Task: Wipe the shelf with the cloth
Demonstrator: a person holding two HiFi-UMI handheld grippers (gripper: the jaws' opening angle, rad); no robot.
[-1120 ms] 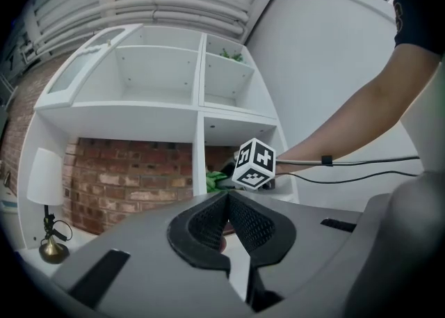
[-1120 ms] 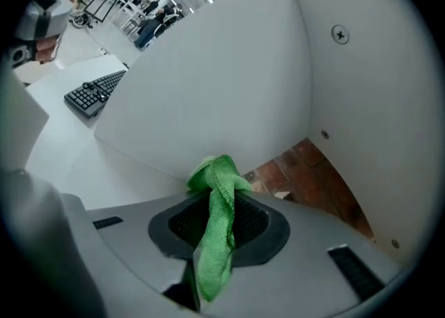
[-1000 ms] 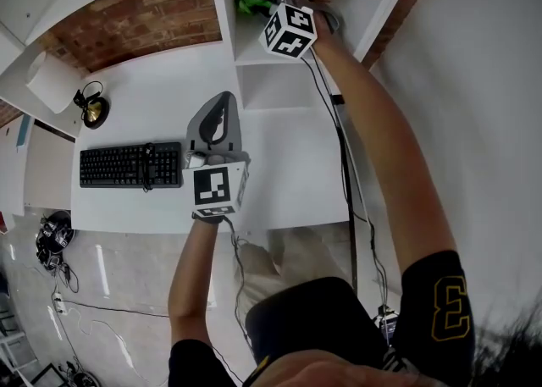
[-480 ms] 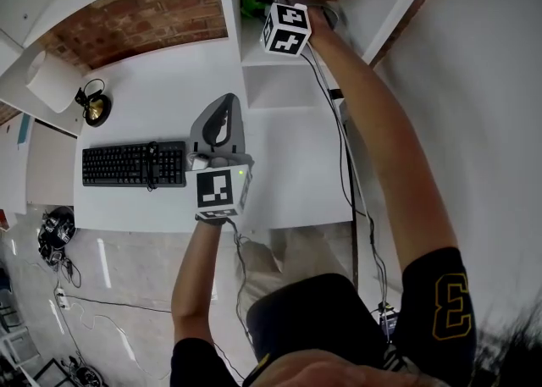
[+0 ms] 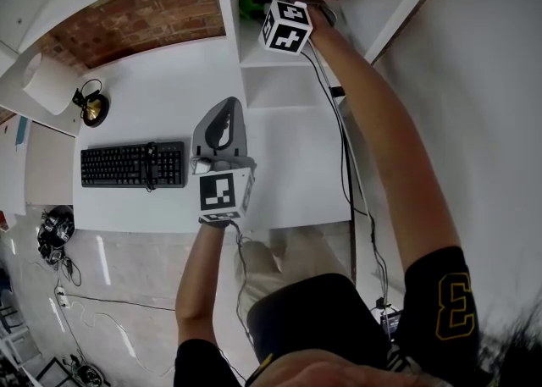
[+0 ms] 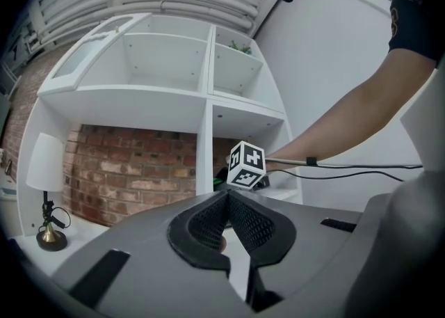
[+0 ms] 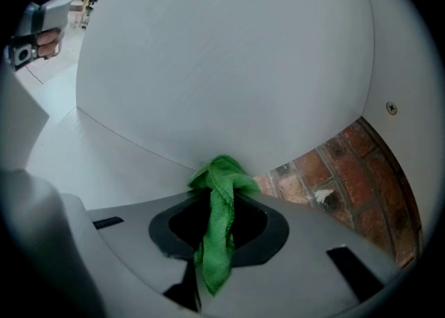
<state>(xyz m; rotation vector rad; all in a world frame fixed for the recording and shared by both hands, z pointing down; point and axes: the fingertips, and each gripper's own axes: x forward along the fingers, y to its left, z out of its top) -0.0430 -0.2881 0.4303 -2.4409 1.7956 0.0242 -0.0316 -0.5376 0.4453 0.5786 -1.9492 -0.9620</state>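
Observation:
A green cloth (image 7: pixel 221 202) is pinched in my right gripper (image 7: pixel 224 186), which is shut on it inside a compartment of the white shelf unit (image 5: pixel 254 55). The cloth's bunched end presses into the corner where the white side panel (image 7: pixel 208 66) meets the shelf board. In the head view the cloth (image 5: pixel 249 1) shows at the compartment's back left, past the right gripper's marker cube (image 5: pixel 285 27). My left gripper (image 5: pixel 222 118) hovers over the white desk (image 5: pixel 152 97), jaws together and holding nothing. From the left gripper view the left gripper (image 6: pixel 227 196) points toward the shelf.
A black keyboard (image 5: pixel 132 164) lies on the desk left of my left gripper. A brass lamp base (image 5: pixel 94 111) and white lampshade (image 5: pixel 47 83) stand at the desk's far left. A brick wall (image 7: pixel 334 184) backs the shelf compartment. Cables (image 5: pixel 339 123) trail from my right arm.
The right gripper with the cloth has shifted only slightly inside the compartment. The left gripper has drifted a little to the right over the desk.

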